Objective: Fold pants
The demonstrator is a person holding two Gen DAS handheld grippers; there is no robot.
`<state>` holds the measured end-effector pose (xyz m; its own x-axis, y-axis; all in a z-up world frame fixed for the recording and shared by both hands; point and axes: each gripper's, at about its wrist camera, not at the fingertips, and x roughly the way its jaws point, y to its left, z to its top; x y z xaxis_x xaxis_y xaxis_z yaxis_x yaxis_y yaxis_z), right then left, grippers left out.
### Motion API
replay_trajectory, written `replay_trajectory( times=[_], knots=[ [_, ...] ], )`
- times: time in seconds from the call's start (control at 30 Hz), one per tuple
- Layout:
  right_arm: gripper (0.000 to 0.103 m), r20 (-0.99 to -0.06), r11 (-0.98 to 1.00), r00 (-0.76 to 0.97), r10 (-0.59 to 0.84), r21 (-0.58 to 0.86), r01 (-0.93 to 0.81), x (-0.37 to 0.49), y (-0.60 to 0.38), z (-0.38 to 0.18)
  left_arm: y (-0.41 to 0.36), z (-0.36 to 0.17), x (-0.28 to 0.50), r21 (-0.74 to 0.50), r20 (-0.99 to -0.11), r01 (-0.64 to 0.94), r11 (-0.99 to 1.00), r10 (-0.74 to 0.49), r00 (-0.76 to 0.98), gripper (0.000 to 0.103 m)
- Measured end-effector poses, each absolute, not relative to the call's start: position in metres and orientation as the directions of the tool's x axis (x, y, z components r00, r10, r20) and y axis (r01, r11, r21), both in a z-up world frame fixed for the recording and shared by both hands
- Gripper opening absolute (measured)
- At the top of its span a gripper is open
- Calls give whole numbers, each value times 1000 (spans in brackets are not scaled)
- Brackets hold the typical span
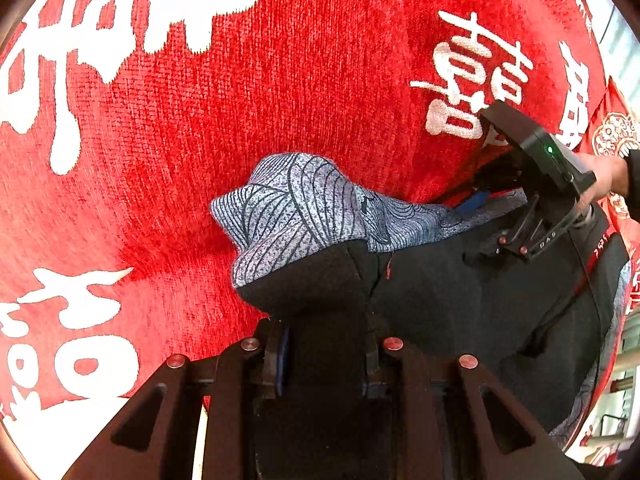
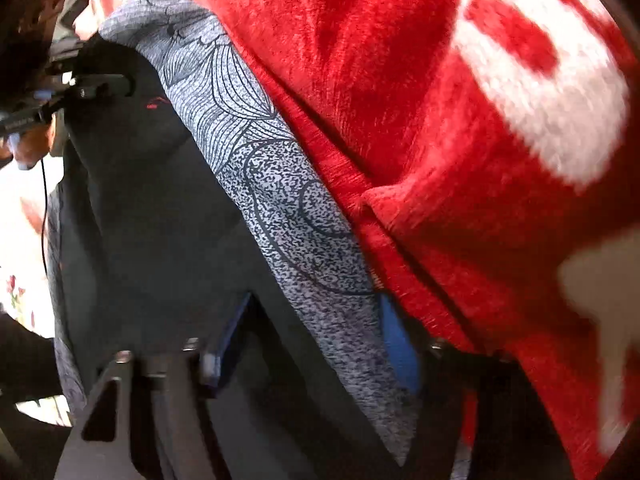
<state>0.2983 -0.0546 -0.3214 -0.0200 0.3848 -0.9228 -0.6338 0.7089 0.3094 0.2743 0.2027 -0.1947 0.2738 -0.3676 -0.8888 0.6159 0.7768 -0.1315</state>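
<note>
Take the pants [image 1: 460, 300] as your landmark: there is one pair, black with a grey leaf-printed band, lying on the one red cloth [image 1: 280, 80] with white characters. Whether that cloth covers a tabletop or a bed, the views do not show.

At the left end of the pants, your left gripper [image 1: 324, 356] has its jaws nearly together, clamped on a bunched black corner of the fabric. The grey band spills out just beyond that grip and hangs slightly above the red cloth. From there the garment's long axis runs rightward, toward your other hand.

At the right end, your right gripper [image 2: 312, 340] points steeply down over the same pair. Its jaws stand apart, with one blue pad [image 2: 400, 352] beside the grey band and the other over the black cloth. The band's edge lies between them, though I judge the pads are not yet pressing on it. Blur makes this uncertain.

So each hand is at its own end, and the right one is nearer the free edge. The coming move turns on closing there, then carrying both ends along the long axis to fold.

Counted: two grippers, one pair of pants, one red cloth.
</note>
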Motion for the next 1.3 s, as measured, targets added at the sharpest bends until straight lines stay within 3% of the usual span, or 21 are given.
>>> replay_trajectory(
  times=[0.1, 0.3, 0.33, 0.4, 0.67, 0.87, 0.9, 1.1, 1.2, 1.3],
  knots=[
    [72, -900, 718, 22, 435, 332, -611, 305, -63, -307, 202, -186, 260, -119, -875, 638, 761, -383, 294, 26],
    [80, -878, 665, -94, 469, 421, -617, 312, -54, -322, 204, -172, 229, -79, -867, 700, 710, -395, 304, 26],
    [75, -864, 650, -123, 489, 455, -609, 312, -52, -323, 201, -172, 224, -70, -867, 706, 705, -393, 306, 26],
    [16, -853, 618, -172, 493, 482, -621, 307, -48, -321, 200, -174, 219, -61, -874, 708, 704, -380, 303, 26],
    [12, -915, 654, 26, 402, 268, -707, 241, -20, -240, 221, -153, 203, -85, -853, 617, 782, -378, 361, 26],
    [12, -903, 584, 402, 150, -247, -773, 162, 23, -189, 245, -133, 144, -25, -826, 568, 822, -337, 452, 26],
    [12, -886, 547, 449, 113, -322, -773, 138, 39, -195, 250, -137, 130, -9, -830, 559, 829, -318, 458, 27],
    [12, -851, 522, 522, 53, -422, -741, 44, 76, -240, 281, -174, 75, -56, -891, 521, 852, -277, 358, 32],
    [12, -821, 536, 571, -3, -483, -692, 19, 87, -265, 297, -192, 62, -87, -913, 482, 872, -263, 313, 45],
    [14, -799, 532, 599, -63, -535, -657, 15, 84, -283, 320, -205, 58, -183, -925, 404, 896, -296, 238, 50]
  ],
)
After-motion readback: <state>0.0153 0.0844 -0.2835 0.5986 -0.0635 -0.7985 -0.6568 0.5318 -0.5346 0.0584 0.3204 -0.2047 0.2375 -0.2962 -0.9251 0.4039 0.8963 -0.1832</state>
